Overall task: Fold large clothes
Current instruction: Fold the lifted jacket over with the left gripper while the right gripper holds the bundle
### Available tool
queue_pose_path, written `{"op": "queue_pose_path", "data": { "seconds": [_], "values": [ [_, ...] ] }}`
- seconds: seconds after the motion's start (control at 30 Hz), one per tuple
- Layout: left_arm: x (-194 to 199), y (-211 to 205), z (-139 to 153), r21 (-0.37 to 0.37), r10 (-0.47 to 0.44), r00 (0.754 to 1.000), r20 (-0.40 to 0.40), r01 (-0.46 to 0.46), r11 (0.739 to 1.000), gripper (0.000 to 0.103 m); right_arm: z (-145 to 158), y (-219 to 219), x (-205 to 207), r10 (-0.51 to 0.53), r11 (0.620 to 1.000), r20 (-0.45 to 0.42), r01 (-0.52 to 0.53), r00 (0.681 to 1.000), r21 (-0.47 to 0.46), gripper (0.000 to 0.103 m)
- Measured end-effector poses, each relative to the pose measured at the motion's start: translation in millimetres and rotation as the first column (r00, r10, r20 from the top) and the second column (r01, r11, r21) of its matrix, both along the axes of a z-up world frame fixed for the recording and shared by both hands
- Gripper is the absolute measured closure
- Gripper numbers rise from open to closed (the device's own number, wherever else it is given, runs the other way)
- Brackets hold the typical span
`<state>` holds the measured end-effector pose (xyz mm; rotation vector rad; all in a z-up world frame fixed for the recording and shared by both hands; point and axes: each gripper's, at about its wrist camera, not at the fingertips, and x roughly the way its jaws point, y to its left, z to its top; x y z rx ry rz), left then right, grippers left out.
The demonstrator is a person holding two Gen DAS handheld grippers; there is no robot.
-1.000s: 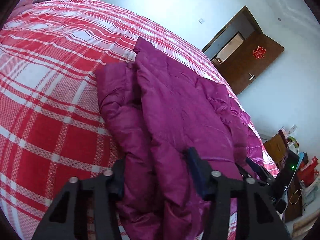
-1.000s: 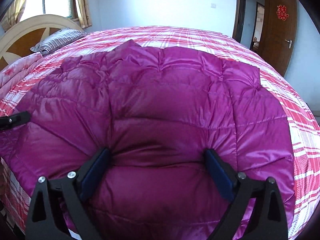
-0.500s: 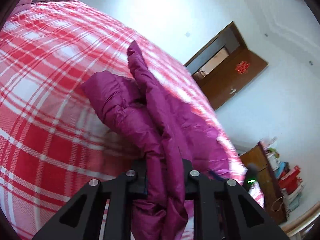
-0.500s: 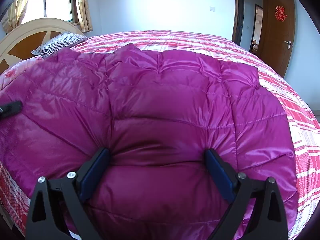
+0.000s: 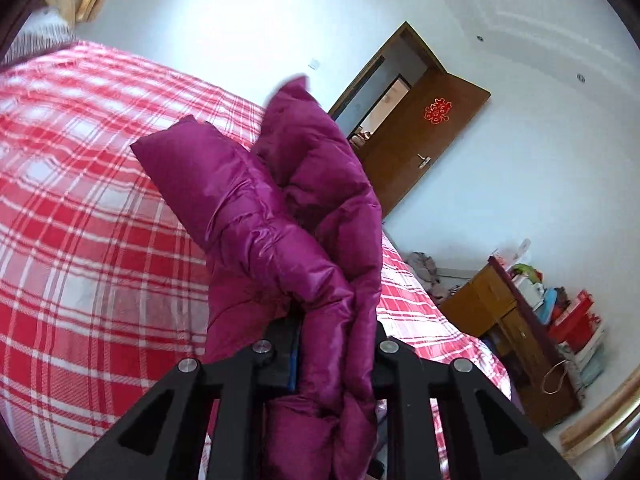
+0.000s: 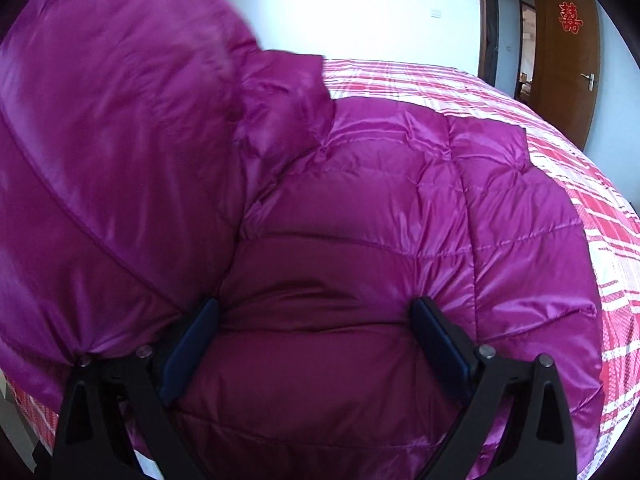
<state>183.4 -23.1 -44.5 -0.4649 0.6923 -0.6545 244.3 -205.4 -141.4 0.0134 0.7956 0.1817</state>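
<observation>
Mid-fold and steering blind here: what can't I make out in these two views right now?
- Left gripper pads: left wrist view, buried in the jacket it clamps.
- Jacket's lifted flap: right wrist view, blurred, cut by the frame edge.
- Bed under the jacket: covered.
- Right gripper: open, its contact unclear.

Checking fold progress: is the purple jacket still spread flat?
No. The left gripper lifts one side of the jacket above the bed.

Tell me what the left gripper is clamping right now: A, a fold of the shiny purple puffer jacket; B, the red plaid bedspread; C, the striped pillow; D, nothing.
A: the left gripper is shut on a bunched fold of the shiny purple puffer jacket, lifted above the bed.
</observation>
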Motion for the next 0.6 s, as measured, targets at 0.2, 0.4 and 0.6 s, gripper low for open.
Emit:
{"op": "queue_pose_path", "data": {
  "seconds": [0.2,0.4,0.6],
  "values": [
    [-3.1,33.1,-2.7,0.020,0.058,0.998,0.023,-0.058,0.998,0.084,23.8,-49.8,2.2,-0.075,0.970,-0.036,0.081,0.997,0.228,0.017],
    [-6.1,54.1,-19.4,-0.020,0.093,0.996,-0.007,-0.093,0.995,0.084,53.5,-48.8,63.2,-0.169,0.970,-0.053,0.176,0.984,0.166,0.016],
    [-11.0,44.0,-18.1,0.019,0.066,0.997,0.036,-0.067,0.998,0.084,16.2,1.6,141.1,-0.149,0.987,-0.210,0.133,0.966,-0.089,0.005]
  ]
}}
